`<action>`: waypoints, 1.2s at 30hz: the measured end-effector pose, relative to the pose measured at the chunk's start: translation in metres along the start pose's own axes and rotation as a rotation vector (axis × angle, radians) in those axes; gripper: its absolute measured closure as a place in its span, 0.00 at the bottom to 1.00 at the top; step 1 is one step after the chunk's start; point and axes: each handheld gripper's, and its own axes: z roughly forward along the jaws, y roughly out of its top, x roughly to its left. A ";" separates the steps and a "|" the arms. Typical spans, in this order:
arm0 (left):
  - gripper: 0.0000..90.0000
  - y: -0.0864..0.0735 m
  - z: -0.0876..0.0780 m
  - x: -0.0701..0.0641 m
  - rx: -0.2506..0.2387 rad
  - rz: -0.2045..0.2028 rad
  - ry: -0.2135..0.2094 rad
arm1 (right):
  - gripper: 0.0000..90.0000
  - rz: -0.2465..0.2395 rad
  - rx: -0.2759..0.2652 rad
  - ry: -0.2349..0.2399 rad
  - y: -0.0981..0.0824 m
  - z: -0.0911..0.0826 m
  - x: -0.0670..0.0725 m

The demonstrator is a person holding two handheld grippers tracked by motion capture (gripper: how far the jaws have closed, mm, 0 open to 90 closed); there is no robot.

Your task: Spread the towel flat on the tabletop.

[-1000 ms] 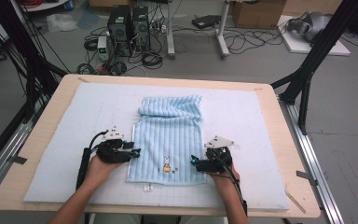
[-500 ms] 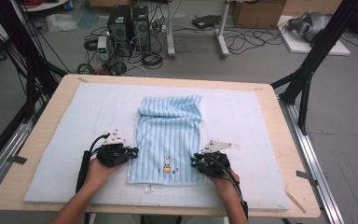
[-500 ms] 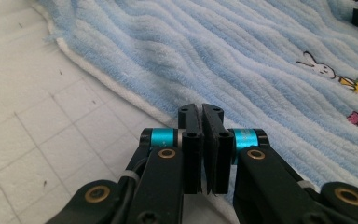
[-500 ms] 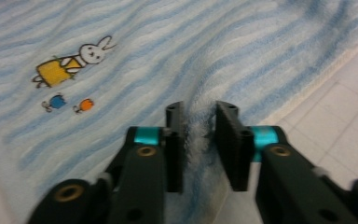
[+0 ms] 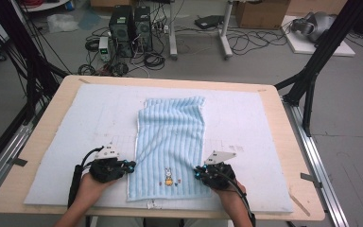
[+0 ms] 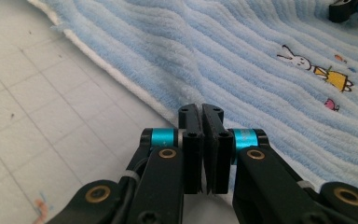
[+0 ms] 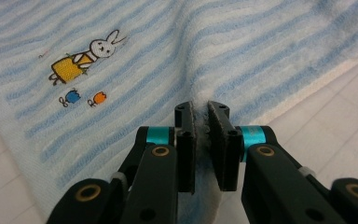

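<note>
Towel (image 5: 170, 142), pale blue striped with rabbit motif, lies flat mid-table on white mat (image 5: 264, 142). Left gripper (image 6: 201, 112) has just closed, pinching the towel's left edge. Right gripper (image 7: 201, 109) has just closed on right edge, cloth between jaws.

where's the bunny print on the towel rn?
High view: the bunny print sits near the blue towel's near edge, midway between the left gripper and right gripper, which pinch the towel's two side edges.

The towel's (image 6: 242, 51) far end runs off the left gripper view's top; the right gripper (image 6: 352, 8) is cut off there.
</note>
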 end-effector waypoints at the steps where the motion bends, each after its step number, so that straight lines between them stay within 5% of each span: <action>1: 0.96 -0.001 -0.002 -0.002 0.004 0.007 -0.002 | 0.91 -0.008 0.003 0.003 -0.001 -0.001 0.002; 10: 0.96 -0.012 -0.013 -0.014 0.036 0.030 -0.042 | 0.91 -0.031 0.024 0.042 -0.011 -0.012 0.019; 15: 0.95 -0.013 -0.017 -0.013 0.012 0.020 -0.045 | 0.85 -0.034 0.051 0.084 -0.015 -0.019 0.027; 17: 0.80 -0.012 -0.018 -0.010 -0.021 -0.008 -0.022 | 0.69 -0.038 0.038 0.060 -0.014 -0.021 0.028; 19: 0.64 -0.008 -0.017 -0.006 -0.058 -0.033 0.004 | 0.61 -0.006 -0.007 0.029 -0.011 -0.021 0.024; 21: 0.58 -0.004 -0.017 -0.002 -0.098 -0.048 0.010 | 0.58 -0.003 -0.038 -0.002 -0.007 -0.020 0.022; 26: 0.61 0.009 -0.007 0.009 -0.134 -0.041 0.022 | 0.68 0.013 -0.109 -0.050 0.009 -0.008 0.016; 32: 0.61 0.017 0.015 0.008 -0.065 -0.019 0.016 | 0.69 -0.014 -0.016 -0.070 0.018 0.023 0.012; 36: 0.67 0.015 0.024 0.004 -0.007 0.011 0.019 | 0.81 -0.001 -0.017 -0.046 0.016 0.020 0.010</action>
